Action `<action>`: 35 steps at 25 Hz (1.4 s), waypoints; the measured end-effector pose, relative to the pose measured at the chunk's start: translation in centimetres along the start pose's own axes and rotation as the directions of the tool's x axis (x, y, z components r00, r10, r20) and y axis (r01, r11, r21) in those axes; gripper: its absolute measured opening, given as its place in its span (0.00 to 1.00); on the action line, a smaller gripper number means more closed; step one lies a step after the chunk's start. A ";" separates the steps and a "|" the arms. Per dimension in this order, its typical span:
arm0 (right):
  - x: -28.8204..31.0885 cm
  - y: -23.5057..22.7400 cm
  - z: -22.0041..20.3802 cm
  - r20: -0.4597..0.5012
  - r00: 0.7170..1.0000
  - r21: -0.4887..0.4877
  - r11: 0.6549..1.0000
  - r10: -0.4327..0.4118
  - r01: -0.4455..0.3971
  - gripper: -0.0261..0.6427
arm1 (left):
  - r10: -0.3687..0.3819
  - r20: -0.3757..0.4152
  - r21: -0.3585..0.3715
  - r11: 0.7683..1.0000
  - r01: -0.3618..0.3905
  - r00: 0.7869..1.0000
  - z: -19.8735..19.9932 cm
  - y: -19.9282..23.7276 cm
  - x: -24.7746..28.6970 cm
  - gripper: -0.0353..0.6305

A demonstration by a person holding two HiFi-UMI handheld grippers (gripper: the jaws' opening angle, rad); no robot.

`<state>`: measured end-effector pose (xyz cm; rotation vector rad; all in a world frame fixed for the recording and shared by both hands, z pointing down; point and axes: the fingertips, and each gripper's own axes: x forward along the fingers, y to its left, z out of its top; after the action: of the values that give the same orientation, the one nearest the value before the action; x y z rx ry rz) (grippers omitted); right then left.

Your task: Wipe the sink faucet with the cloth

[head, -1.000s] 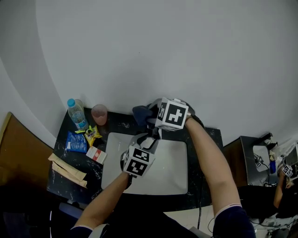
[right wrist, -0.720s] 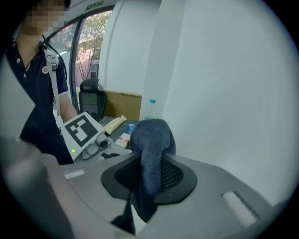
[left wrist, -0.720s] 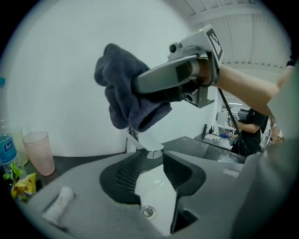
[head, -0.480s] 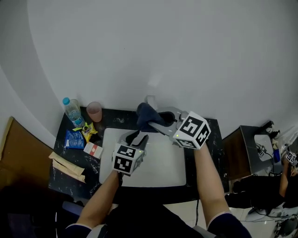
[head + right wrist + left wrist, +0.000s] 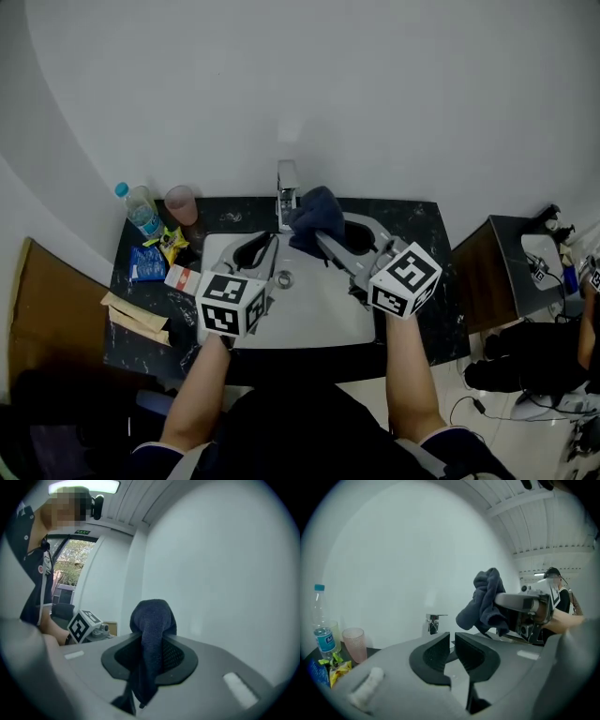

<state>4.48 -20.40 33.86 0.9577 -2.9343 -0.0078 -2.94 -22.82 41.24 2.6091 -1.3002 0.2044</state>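
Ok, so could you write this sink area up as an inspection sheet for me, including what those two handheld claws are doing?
Surface: dark stone counter with a white sink set in it.
Job's things: faucet at the sink's back edge; dark blue cloth held up just right of it; contact cannot be told.
Clutter: water bottle, pink cup, snack packets and a red-and-white box, all left of the sink.
Grippers: right gripper, fingers shut on the cloth; left gripper empty, fingers closing.
Cables: cable on the floor, right.
Surroundings: plain white wall; dark side table to the right.
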 end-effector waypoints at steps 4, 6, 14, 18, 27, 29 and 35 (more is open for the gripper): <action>-1.9 0.3 -0.9 0.050 0.992 0.061 0.992 -0.114 0.111 0.17 | -0.021 0.041 0.011 1.000 0.021 0.999 0.8 -1.1 -1.1 0.06; -2.3 0.4 -1.7 0.049 0.988 0.078 0.986 -0.148 0.144 0.17 | -0.012 0.047 0.016 1.000 0.012 0.999 1.0 -1.3 -1.4 0.06; -2.0 0.1 -3.9 -0.015 0.970 0.083 0.966 -0.243 0.243 0.17 | 0.009 0.036 0.019 1.000 -0.009 0.999 1.3 -2.2 -1.2 0.06; -2.2 -0.4 -4.0 -0.017 0.959 0.073 0.956 -0.282 0.283 0.17 | 0.009 0.030 0.023 1.000 -0.010 1.000 1.4 -2.4 -1.0 0.06; -2.3 -0.6 -4.0 -0.021 0.953 0.062 0.951 -0.303 0.304 0.17 | 0.005 0.025 0.029 1.000 -0.006 1.000 1.5 -2.7 -0.9 0.06; -2.3 -0.5 -3.8 -0.016 0.954 0.055 0.953 -0.298 0.298 0.17 | 0.004 0.024 0.032 0.999 -0.005 1.000 1.6 -2.7 -0.9 0.06; -2.4 -0.4 -3.7 -0.023 0.958 0.051 0.957 -0.285 0.286 0.17 | 0.002 0.026 0.036 0.999 -0.003 1.000 1.9 -2.8 -0.9 0.06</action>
<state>6.83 -19.31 37.38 1.3752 -2.7668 0.0662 -1.20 -21.02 38.89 2.6496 -1.3199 0.1968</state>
